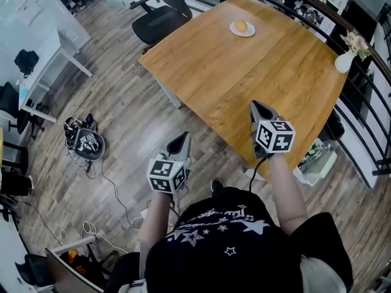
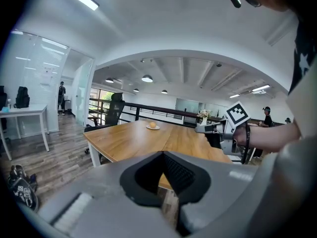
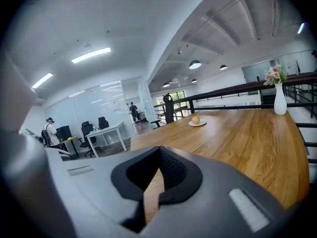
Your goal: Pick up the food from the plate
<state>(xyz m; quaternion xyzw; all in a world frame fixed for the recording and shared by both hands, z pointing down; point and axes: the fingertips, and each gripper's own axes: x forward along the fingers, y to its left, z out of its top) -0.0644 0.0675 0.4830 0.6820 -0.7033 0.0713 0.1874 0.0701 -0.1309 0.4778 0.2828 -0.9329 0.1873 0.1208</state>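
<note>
Head view first: you're standing at the near corner of the wooden table (image 1: 244, 78), and the food (image 1: 241, 25) sits on a small white plate (image 1: 234, 31) at the far side, well away from both tools. Your left gripper (image 1: 181, 140) hangs off the table edge over the floor. Your right gripper (image 1: 256, 105) is over the near corner.

Left gripper view: the jaws are pressed together with nothing between them. The food (image 2: 153, 125) is a small golden lump across the tabletop, with the right gripper (image 2: 200, 129) off to the side.

Right gripper view: these jaws are also closed tight and empty. The food (image 3: 196, 119) sits on its plate (image 3: 197, 124), with a white vase (image 3: 280, 103) well off to the right.

Whether it's a bun or a fruit, I can't tell. It looks round, light and possibly soft. You'd need to open wide, take it across its widest part and squeeze gently. Watch the plate too: it looks light and could skid.
</note>
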